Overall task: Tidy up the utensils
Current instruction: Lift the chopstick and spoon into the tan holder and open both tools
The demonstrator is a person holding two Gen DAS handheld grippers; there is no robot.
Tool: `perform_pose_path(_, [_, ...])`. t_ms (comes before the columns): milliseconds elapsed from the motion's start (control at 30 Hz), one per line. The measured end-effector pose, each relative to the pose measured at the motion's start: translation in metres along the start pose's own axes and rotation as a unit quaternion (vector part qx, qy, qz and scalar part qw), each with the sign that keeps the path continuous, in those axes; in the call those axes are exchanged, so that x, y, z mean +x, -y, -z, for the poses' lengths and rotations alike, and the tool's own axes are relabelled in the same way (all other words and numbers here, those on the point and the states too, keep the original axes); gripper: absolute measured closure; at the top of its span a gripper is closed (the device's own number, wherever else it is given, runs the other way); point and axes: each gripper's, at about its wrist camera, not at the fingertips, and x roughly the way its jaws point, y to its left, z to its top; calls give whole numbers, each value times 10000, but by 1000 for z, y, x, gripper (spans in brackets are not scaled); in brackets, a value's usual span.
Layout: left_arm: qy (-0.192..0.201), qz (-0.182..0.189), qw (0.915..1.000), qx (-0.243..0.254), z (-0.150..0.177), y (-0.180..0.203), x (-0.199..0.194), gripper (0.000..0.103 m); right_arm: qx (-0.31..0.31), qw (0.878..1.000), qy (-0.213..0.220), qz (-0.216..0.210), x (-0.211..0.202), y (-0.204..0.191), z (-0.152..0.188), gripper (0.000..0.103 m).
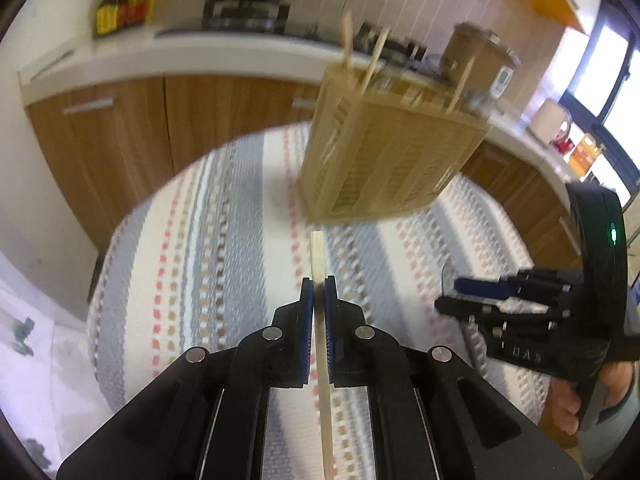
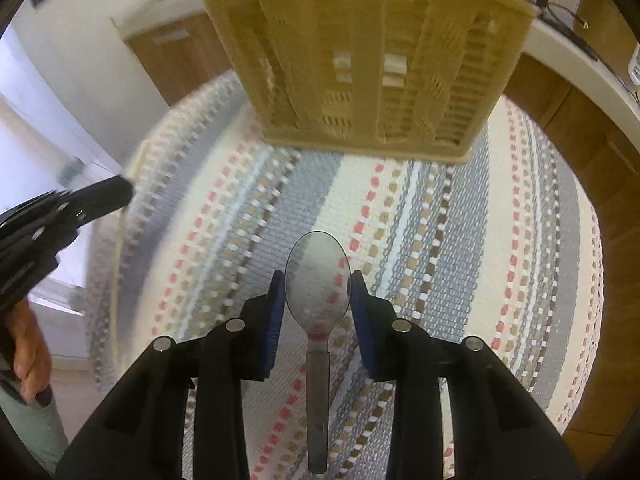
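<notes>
A pale wooden chopstick (image 1: 318, 264) is pinched between the pressed-together left tongs (image 1: 319, 292), its tip aimed toward the beige slatted plastic utensil caddy (image 1: 384, 160) standing on the striped woven cloth (image 1: 224, 216) over the counter. A shiny metal spoon (image 2: 318, 280) sits bowl-forward between the right tongs (image 2: 318, 286), whose pads press the bowl's edges. That curved, slick bowl looks likely to slip or twist loose; the chopstick could catch on the caddy's rim.
</notes>
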Motion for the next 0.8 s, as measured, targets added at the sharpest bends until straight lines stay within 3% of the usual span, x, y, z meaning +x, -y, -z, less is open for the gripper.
perform_pose_path(167, [653,-9,9978,119,-19,21,-31,100,29,9972,673,-318,-46,10,10,74])
perform_pose_path(300, [1300,31,9913,183,-40,39,-56,100,177,9899,1303,-527,-81,15,-6,74])
perform_pose_path(533, [2682,40,9618,545,-90,74,-89,100,270,9620,2649,-601,-138,26,-50,74])
perform_pose_path(800, [3535,-117,9352,180,-142,70,-86,100,518,9297,3646,-107,-153,62,-114,73])
